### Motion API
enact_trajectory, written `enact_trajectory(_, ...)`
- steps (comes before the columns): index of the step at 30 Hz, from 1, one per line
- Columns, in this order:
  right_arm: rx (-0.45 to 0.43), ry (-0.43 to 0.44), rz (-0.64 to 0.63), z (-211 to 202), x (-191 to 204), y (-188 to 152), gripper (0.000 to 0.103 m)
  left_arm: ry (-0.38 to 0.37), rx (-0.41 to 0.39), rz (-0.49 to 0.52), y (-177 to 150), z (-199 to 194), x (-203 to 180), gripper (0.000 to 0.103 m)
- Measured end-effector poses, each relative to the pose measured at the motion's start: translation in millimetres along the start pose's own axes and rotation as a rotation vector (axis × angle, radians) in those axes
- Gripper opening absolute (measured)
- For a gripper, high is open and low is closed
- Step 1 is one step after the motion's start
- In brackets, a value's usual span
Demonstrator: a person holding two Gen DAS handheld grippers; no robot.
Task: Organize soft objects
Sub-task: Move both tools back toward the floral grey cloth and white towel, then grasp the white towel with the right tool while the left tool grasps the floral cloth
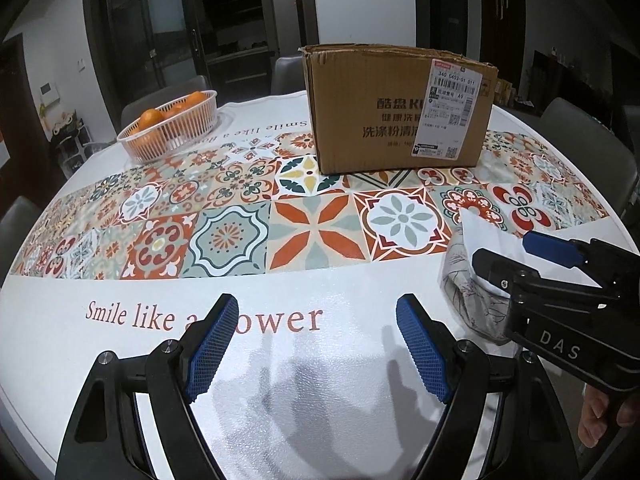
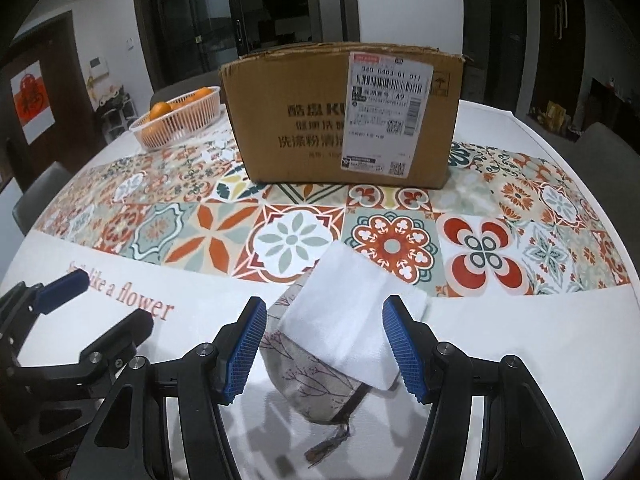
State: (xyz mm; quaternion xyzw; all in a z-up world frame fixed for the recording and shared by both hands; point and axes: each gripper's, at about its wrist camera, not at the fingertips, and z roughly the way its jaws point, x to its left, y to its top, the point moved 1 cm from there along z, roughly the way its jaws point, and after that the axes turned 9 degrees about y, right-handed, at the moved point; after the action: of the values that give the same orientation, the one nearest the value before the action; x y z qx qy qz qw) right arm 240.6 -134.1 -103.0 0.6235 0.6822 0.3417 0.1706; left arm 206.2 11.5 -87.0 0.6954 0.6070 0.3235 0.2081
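Our right gripper (image 2: 324, 348) is spread either side of the white cloth (image 2: 344, 312) draped on the printed pouch (image 2: 316, 384), nothing pinched yet; we should close on the cloth alone. Left gripper (image 1: 316, 348) spread, empty, over bare tablecloth (image 1: 120, 360). Cardboard box (image 2: 340, 120) open-topped behind; orange basket (image 1: 172, 128) far left; dim room with dark doors

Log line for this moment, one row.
left gripper: open, empty | right gripper: open, straddling white folded cloth on printed fabric pouch | brown cardboard box: behind
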Motion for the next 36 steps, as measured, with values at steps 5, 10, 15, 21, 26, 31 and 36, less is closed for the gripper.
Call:
enact_trajectory(5, 0.022, 0.001, 0.0, 9, -2, -2, 0.062, 0.009, 0.006, 0.009, -1, 3, -1, 0.081)
enact_trajectory(10, 0.038, 0.005, 0.006, 17, -4, -5, 0.062, 0.01, 0.013, 0.012, -2, 7, -2, 0.081)
enact_trajectory(15, 0.047, 0.015, 0.009, 21, -4, -8, 0.062, 0.009, 0.02, 0.014, -3, 9, -4, 0.081)
enact_trajectory(21, 0.056, 0.025, 0.029, 27, -7, -13, 0.061, 0.009, 0.026, 0.02, -3, 11, -6, 0.081)
enact_trajectory(26, 0.054, 0.021, 0.036, 27, -10, -15, 0.051, 0.009, 0.028, 0.025, -4, 11, -9, 0.081)
enact_trajectory(31, 0.047, -0.008, 0.033, 25, -14, -17, 0.033, -0.002, 0.027, 0.038, -4, 11, -15, 0.081)
enact_trajectory(36, 0.045, 0.013, 0.083, 21, -27, -15, 0.014, -0.044, 0.022, 0.044, 0, 10, -25, 0.081)
